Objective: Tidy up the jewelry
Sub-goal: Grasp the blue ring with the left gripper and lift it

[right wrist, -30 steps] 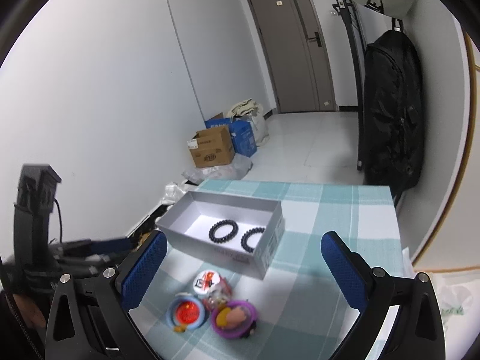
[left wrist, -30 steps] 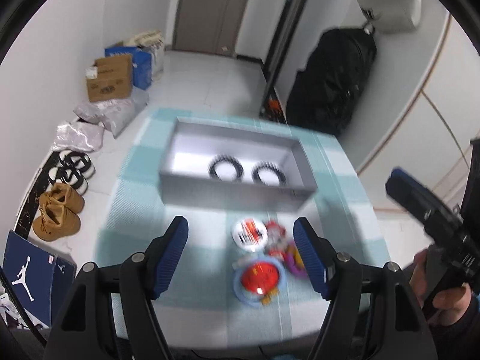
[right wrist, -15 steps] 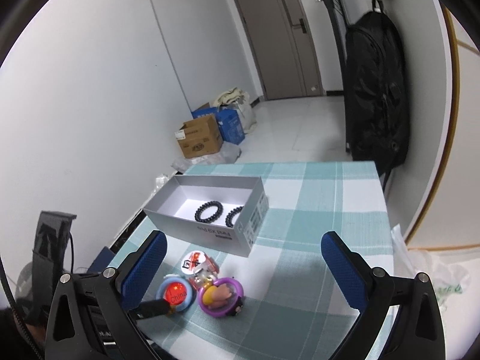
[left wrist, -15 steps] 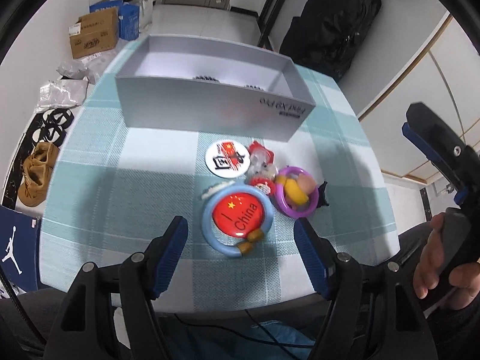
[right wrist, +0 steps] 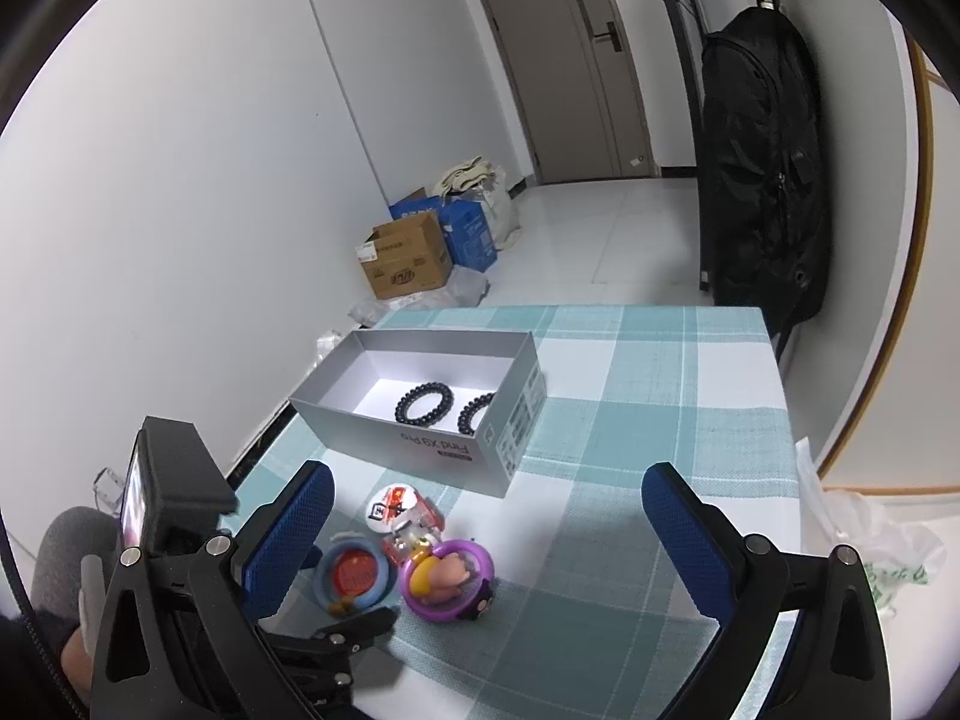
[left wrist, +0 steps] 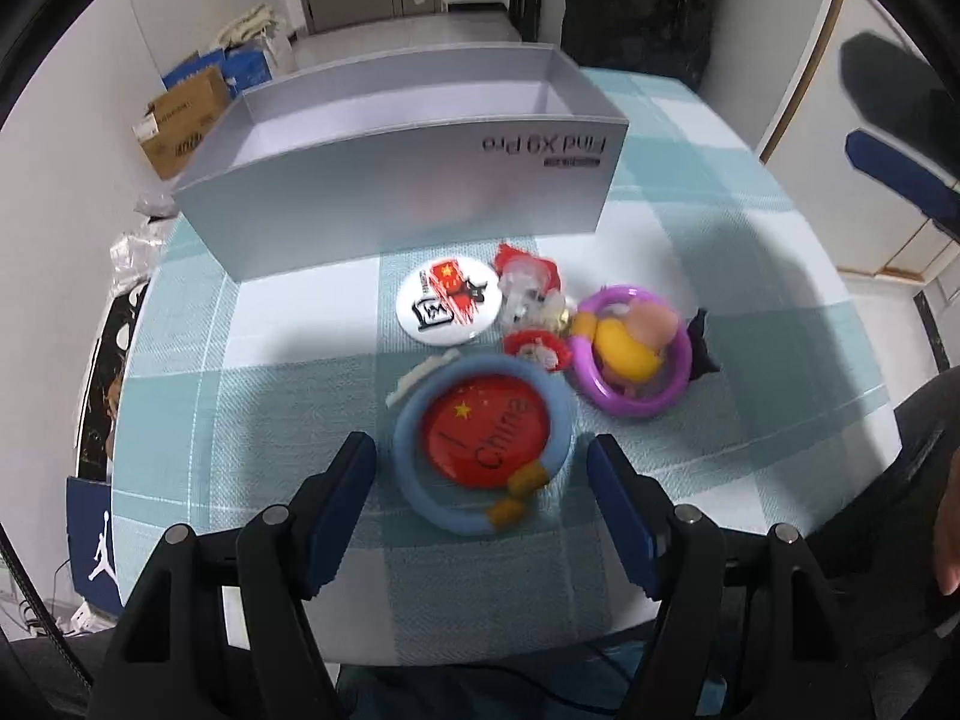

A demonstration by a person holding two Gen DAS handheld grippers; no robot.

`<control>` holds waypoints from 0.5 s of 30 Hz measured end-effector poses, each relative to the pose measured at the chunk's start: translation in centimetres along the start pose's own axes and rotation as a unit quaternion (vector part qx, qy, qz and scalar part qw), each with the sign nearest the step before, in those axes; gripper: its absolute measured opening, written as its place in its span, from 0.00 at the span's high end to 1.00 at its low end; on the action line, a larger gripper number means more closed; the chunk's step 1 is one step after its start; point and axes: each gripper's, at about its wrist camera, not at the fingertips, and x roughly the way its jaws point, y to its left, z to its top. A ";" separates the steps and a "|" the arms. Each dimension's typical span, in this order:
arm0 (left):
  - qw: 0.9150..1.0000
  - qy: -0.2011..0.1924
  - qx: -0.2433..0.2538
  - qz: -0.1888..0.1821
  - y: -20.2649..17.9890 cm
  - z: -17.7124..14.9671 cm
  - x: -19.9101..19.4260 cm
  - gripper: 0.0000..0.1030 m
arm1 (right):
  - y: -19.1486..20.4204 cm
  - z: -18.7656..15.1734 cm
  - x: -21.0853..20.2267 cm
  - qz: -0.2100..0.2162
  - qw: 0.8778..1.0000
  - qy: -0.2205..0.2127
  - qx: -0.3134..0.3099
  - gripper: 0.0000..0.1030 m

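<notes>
A blue ring [left wrist: 414, 462] with a red "I China" badge [left wrist: 486, 429] inside it lies on the checked cloth. My left gripper [left wrist: 480, 456] hangs open just over it, one finger on either side, and the pads stay clear of it. Beyond lie a white round badge [left wrist: 449, 306], small red-and-clear trinkets [left wrist: 528, 288] and a purple ring [left wrist: 630, 360] around a yellow and pink figure. Behind them stands a grey box [left wrist: 408, 204], where two black bead bracelets [right wrist: 423, 401] rest. My right gripper [right wrist: 486, 504] is open and empty, higher up to the right.
The table [right wrist: 660, 372] carries a teal-and-white checked cloth; its near edge is right under my left gripper. On the floor are cardboard boxes [right wrist: 408, 261], a shoe box [left wrist: 96, 534] and a plastic bag [right wrist: 870, 552]. A black backpack [right wrist: 762, 180] hangs at the right.
My left gripper has come down and tipped toward the trinkets, so the blue ring now lies between its fingers. Its jaws keep the same width. The right gripper has barely moved.
</notes>
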 end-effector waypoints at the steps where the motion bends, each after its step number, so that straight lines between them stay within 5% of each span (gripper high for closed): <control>1: 1.000 -0.001 0.000 0.004 0.2 0.0 0.0 0.33 | 0.0 0.0 0.0 0.000 1.000 0.000 0.000 0.00; 4: 1.000 -0.013 -0.006 -0.004 0.7 0.0 -0.1 0.34 | 0.0 0.0 0.1 0.000 1.000 0.003 0.004 0.00; 6: 1.000 -0.014 -0.008 -0.013 0.9 -0.1 -0.2 0.49 | 0.0 0.1 0.2 -0.002 1.000 0.005 0.003 0.00; 15: 0.999 -0.023 -0.003 -0.037 0.4 0.7 -0.6 0.49 | -0.1 0.0 0.3 -0.008 1.000 0.010 0.002 0.00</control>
